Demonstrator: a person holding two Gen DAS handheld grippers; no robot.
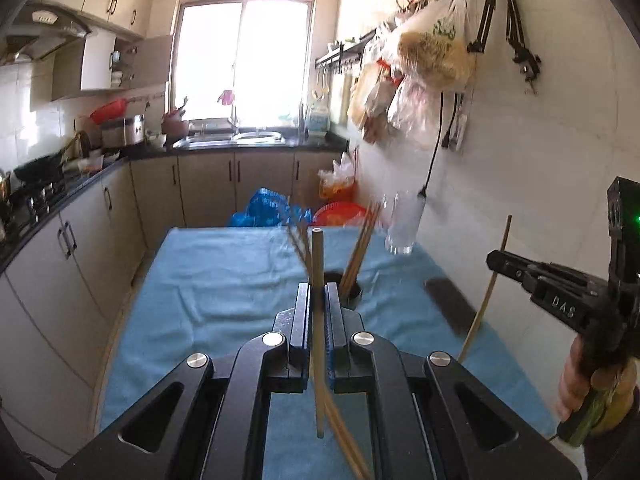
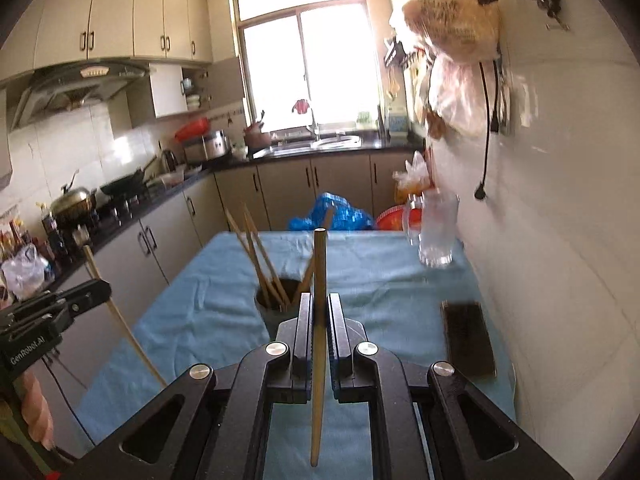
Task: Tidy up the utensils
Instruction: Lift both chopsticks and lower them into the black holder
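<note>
The worktop (image 2: 208,280), covered in a blue cloth, carries a dark round holder (image 2: 276,304) near its middle. The holder contains several wooden chopsticks (image 2: 256,256), standing on end and splayed outward against its rim; their exact count cannot be told through the blur. A clear glass mug (image 2: 436,232) stands at the far right corner of the worktop, near the wall; no contents are discernible in it. A flat dark box (image 2: 468,336) lies along the right edge, well apart from the holder; whether it holds anything cannot be told. The left hand-held gripper (image 1: 318,300) has its jaws closed narrow on a wooden chopstick (image 1: 318,264), which stands roughly upright between them and projects above and below; a second stick crosses it lower down. The right hand-held gripper (image 2: 320,308) is likewise clamped on a single chopstick (image 2: 319,268), upright, above the cloth and just this side of the holder. A hand (image 1: 580,376) grips the right tool's handle.
</note>
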